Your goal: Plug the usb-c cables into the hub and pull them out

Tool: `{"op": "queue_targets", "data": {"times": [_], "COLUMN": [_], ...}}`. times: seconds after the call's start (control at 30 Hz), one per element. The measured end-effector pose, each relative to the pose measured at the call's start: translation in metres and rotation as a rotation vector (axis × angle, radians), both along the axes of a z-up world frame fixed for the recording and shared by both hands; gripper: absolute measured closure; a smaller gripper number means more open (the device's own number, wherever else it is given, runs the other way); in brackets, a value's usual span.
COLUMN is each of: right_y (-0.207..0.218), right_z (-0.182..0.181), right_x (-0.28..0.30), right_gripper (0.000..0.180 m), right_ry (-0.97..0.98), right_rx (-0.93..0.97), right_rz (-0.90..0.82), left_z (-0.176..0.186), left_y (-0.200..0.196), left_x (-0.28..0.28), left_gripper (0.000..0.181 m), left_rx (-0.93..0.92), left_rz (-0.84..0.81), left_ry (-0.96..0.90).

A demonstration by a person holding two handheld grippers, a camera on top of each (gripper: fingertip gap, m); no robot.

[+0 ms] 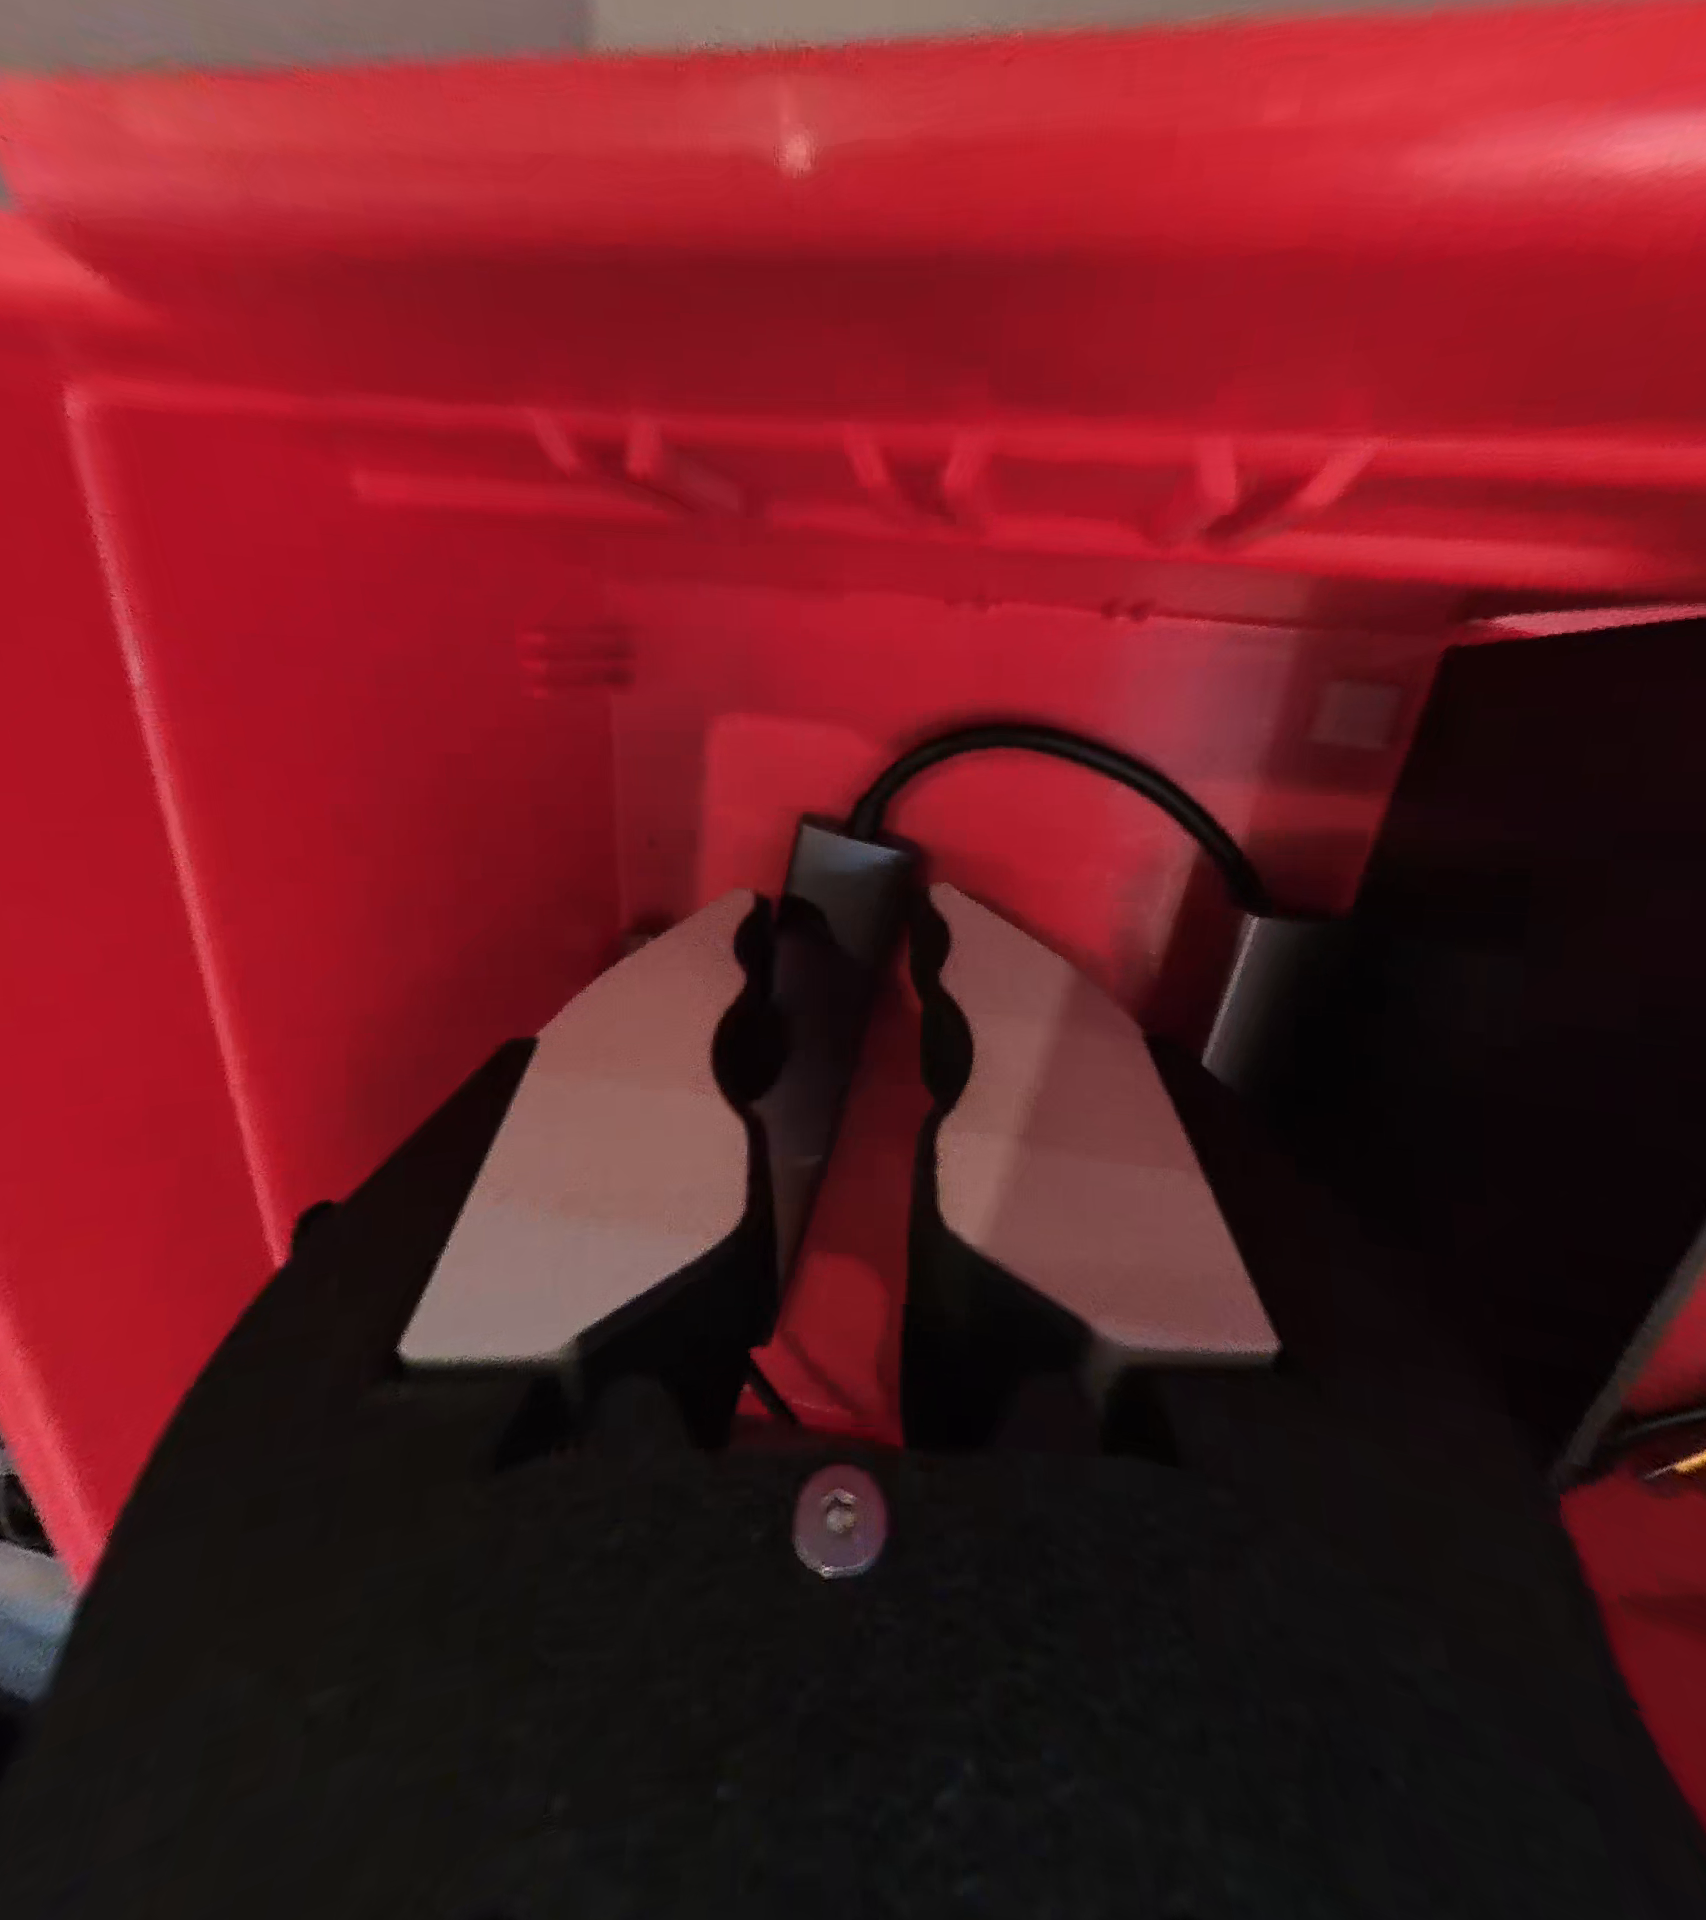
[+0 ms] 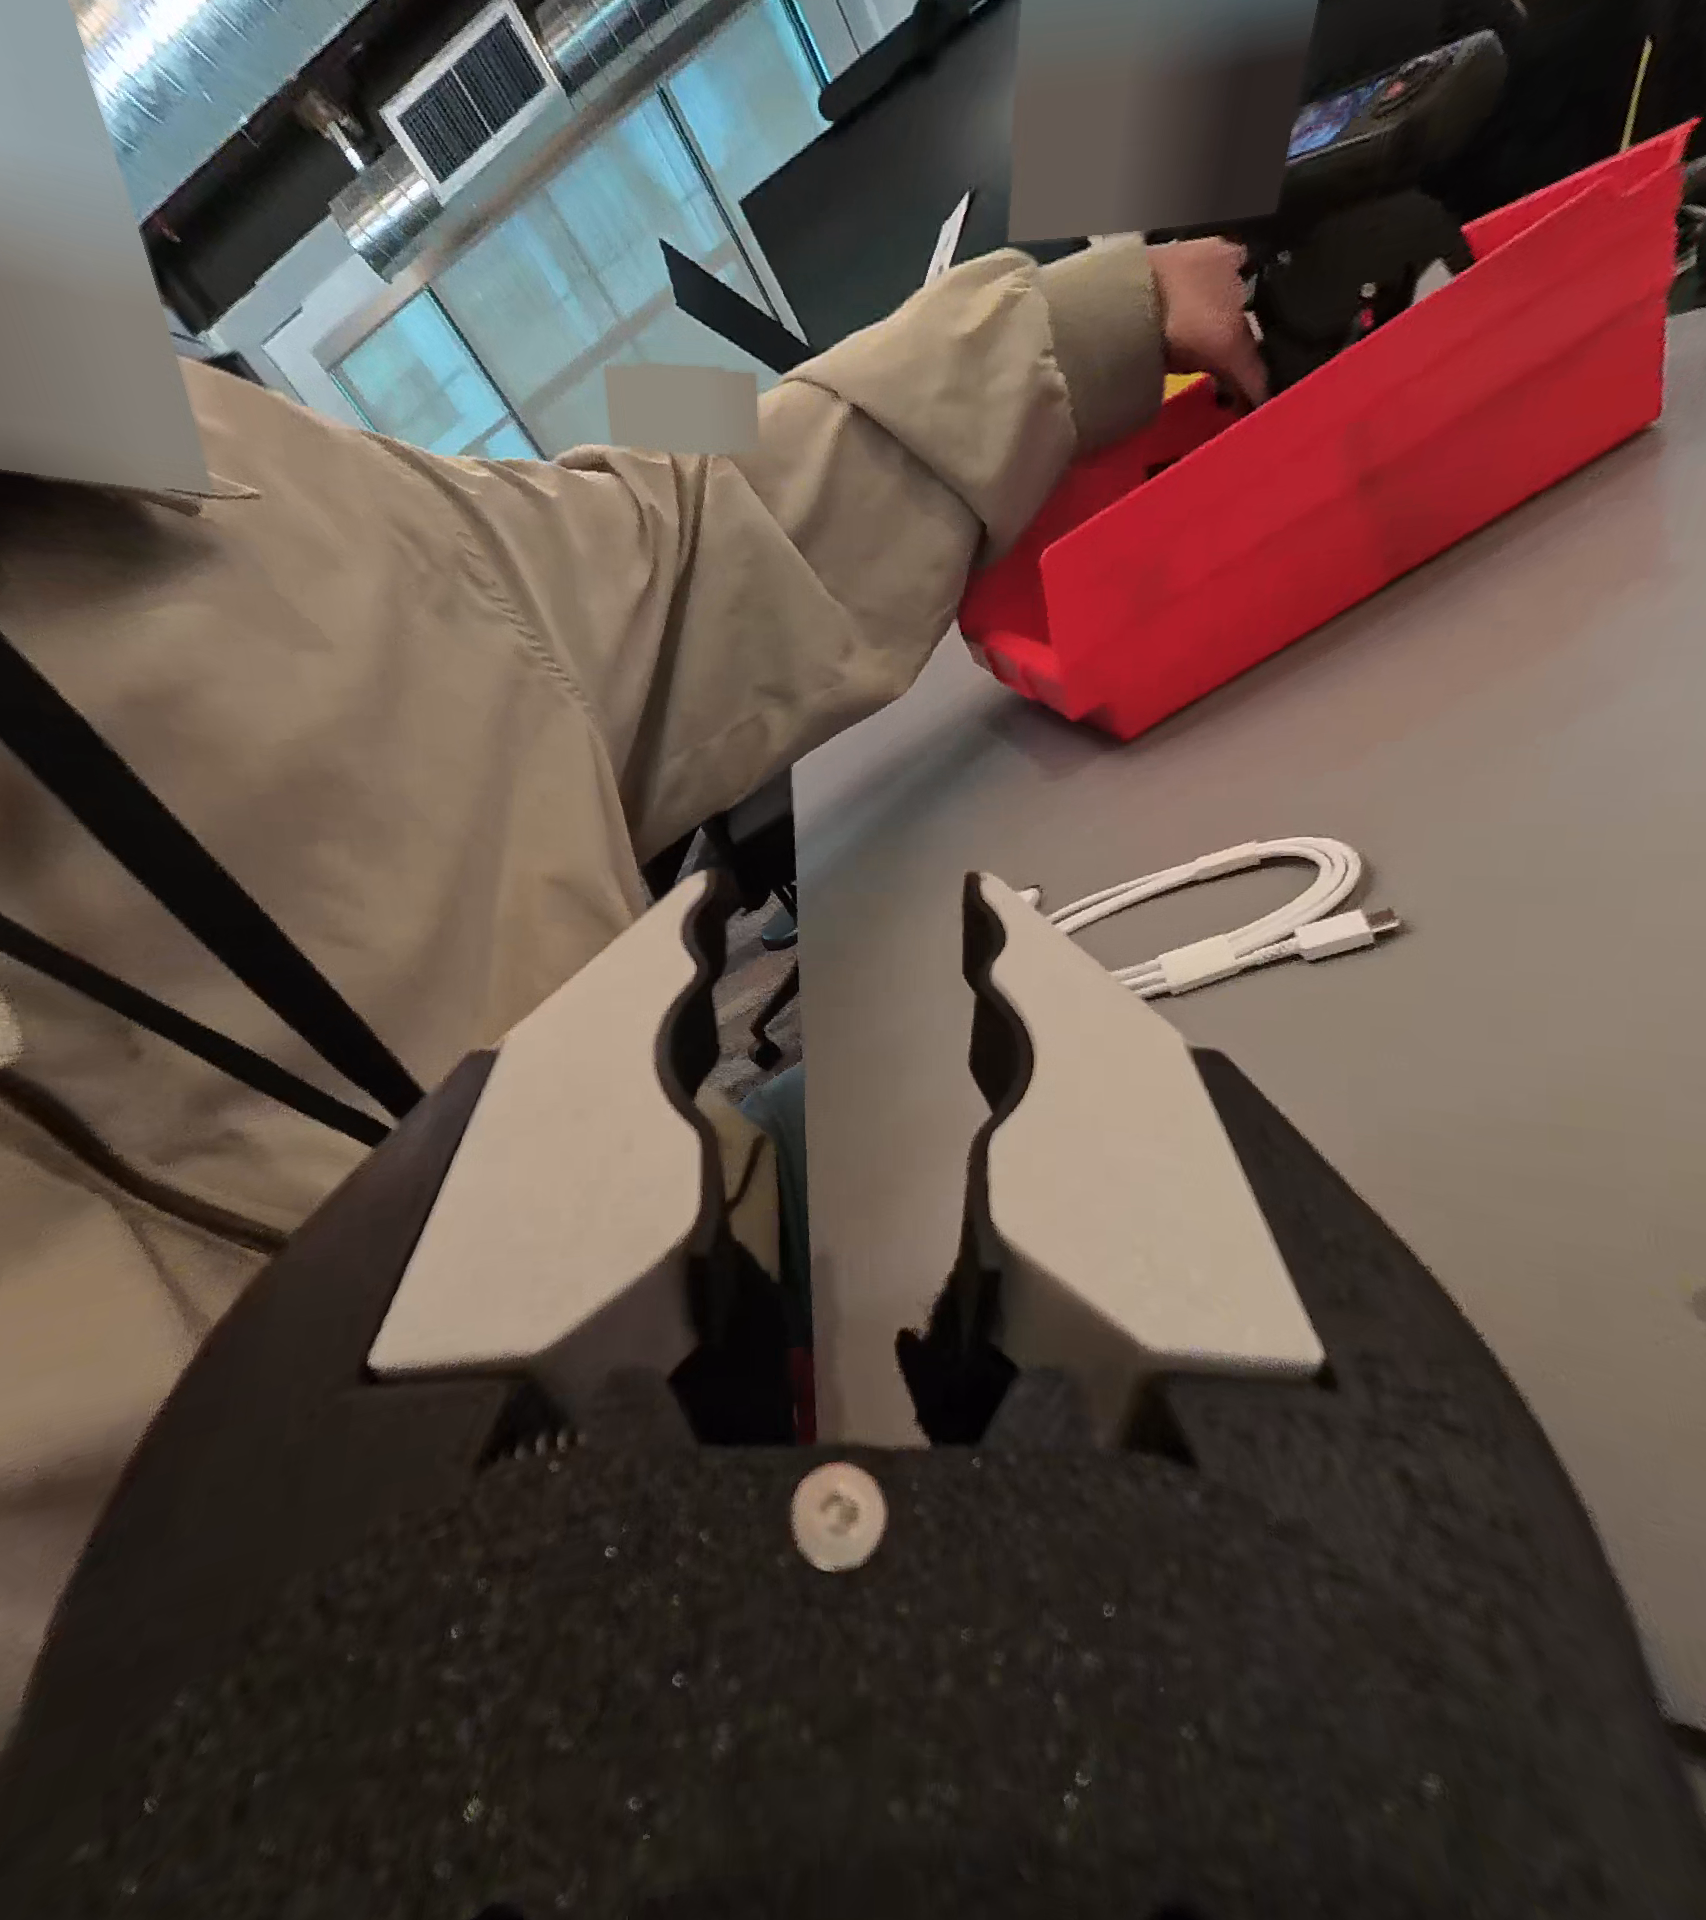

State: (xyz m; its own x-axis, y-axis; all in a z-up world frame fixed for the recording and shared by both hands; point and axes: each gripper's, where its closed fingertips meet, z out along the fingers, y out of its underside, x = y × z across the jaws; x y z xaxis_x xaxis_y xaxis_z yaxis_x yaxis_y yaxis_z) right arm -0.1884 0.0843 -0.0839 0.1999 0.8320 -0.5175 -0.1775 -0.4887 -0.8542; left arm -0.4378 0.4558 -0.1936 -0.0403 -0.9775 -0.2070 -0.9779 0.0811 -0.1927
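Left gripper (image 1: 849,914): down inside the red bin (image 1: 309,831), its two fingers clamped on the hub (image 1: 844,904), one on each long side.
Hub position: between the fingertips, its far end poking just past them; it runs straight ahead along the fingers, so its long axis matches the gripper's.
Hub look: slim dark grey bar, flat-faced, with a short black lead (image 1: 1036,769) arcing from its far end over to a grey plug (image 1: 1264,966) at the right, beside a black block in the bin. The view is blurred, so ports cannot be made out.
Right gripper (image 2: 844,914): fingers apart, nothing between them, hovering over the near edge of the grey table (image 2: 1348,1247).
Cable (image 2: 1233,914): white, coiled in a flat loop on the table just ahead and to the right of the right gripper; one connector points right, away from the fingers.
Bin from the right view: well apart, at the far side of the table, with the person's sleeve (image 2: 828,499) reaching into it.
Key relation: the hub is in the left gripper, the cable lies nearest the right one, and bin and cable are well apart.
Judgement: hub probably has to come out of the bin toward the cable; the right gripper would need to grip the connector end-on.
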Motion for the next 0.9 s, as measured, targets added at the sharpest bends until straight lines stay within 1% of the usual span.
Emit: {"op": "queue_targets", "data": {"times": [0.13, 0.2, 0.27, 0.33, 0.43, 0.5, 0.57, 0.67, 0.77, 0.83, 0.9], "right_y": [-0.004, -0.005, -0.006, -0.008, -0.010, -0.012, -0.014, -0.015, -0.013, -0.004, 0.011], "right_z": [0.003, 0.001, -0.001, 0.000, 0.000, -0.001, -0.001, -0.004, -0.009, -0.010, -0.005], "right_x": [-0.005, -0.007, -0.008, -0.008, -0.006, -0.005, -0.006, -0.009, -0.013, -0.013, -0.012], "right_gripper": [0.135, 0.135, 0.135, 0.135, 0.135, 0.135, 0.135, 0.135, 0.135, 0.135, 0.133], "right_ry": [0.025, 0.018, 0.005, 0.001, -0.007, -0.016, -0.029, -0.052, -0.095, -0.123, -0.145], "right_rx": [-0.017, -0.021, -0.022, -0.018, -0.021, -0.017, -0.003, 0.013, 0.021, 0.029, 0.028], "right_rz": [0.040, 0.049, 0.048, 0.043, 0.029, 0.017, 0.007, 0.001, -0.016, -0.069, -0.131], "left_z": [0.000, 0.004, 0.020, 0.048, 0.105, 0.144, 0.181, 0.217, 0.244, 0.268, 0.295], "left_y": [0.000, 0.005, 0.006, 0.002, -0.011, -0.023, -0.034, -0.046, -0.056, -0.075, -0.108], "left_x": [-0.003, -0.005, -0.001, 0.006, 0.015, 0.015, 0.012, 0.001, -0.009, -0.001, 0.020], "left_gripper": [0.158, 0.159, 0.159, 0.159, 0.160, 0.160, 0.160, 0.160, 0.160, 0.160, 0.160], "left_rx": [0.037, 0.121, 0.230, 0.354, 0.579, 0.716, 0.808, 0.841, 0.889, 0.938, 0.970], "left_rz": [-0.046, -0.056, -0.066, -0.066, -0.038, 0.004, 0.073, 0.205, 0.296, 0.273, 0.191], "left_ry": [0.089, 0.127, 0.091, 0.010, -0.146, -0.262, -0.410, -0.609, -0.733, -0.795, -0.873]}}
